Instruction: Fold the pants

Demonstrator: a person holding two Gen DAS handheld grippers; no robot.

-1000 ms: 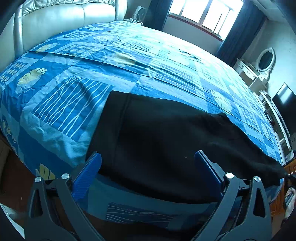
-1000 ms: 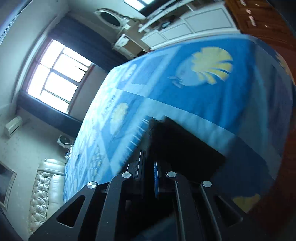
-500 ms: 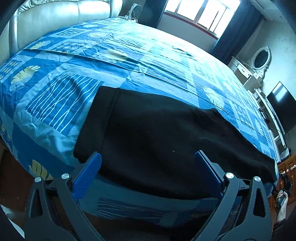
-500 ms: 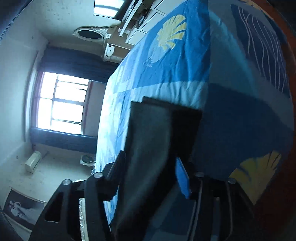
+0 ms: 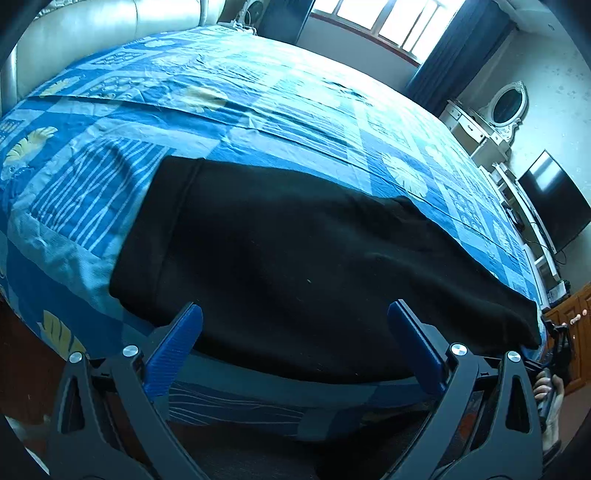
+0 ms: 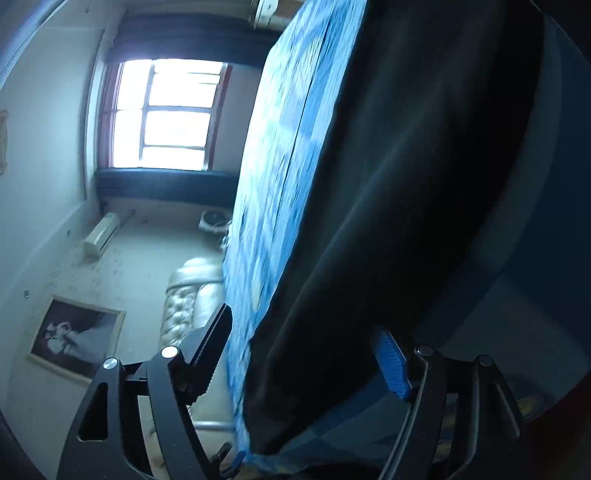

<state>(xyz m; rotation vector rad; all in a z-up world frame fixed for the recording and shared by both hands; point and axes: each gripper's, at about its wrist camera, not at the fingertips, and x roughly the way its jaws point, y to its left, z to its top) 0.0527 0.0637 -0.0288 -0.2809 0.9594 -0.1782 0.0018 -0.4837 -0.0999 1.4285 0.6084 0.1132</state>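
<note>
Black pants (image 5: 295, 258) lie flat along the near edge of a bed with a blue patterned cover (image 5: 258, 92), waistband at the left, leg end at the right. My left gripper (image 5: 295, 332) is open and empty, just in front of the pants' near edge. In the right wrist view the camera is rolled sideways: the pants (image 6: 388, 184) run away from it along the bed. My right gripper (image 6: 310, 347) is open, its fingers on either side of the pants' leg end, not closed on it.
A padded cream headboard (image 5: 92, 33) stands at the far left. A window with dark curtains (image 5: 388, 22) is behind the bed. A white dresser with an oval mirror (image 5: 495, 114) and a dark TV (image 5: 554, 210) are at the right. Wooden furniture (image 5: 569, 314) sits near the bed's right corner.
My right gripper has opened, letting go of the pants' leg end, and rolled sideways while moving closer along the pants. The left gripper has stayed open and shifted slightly.
</note>
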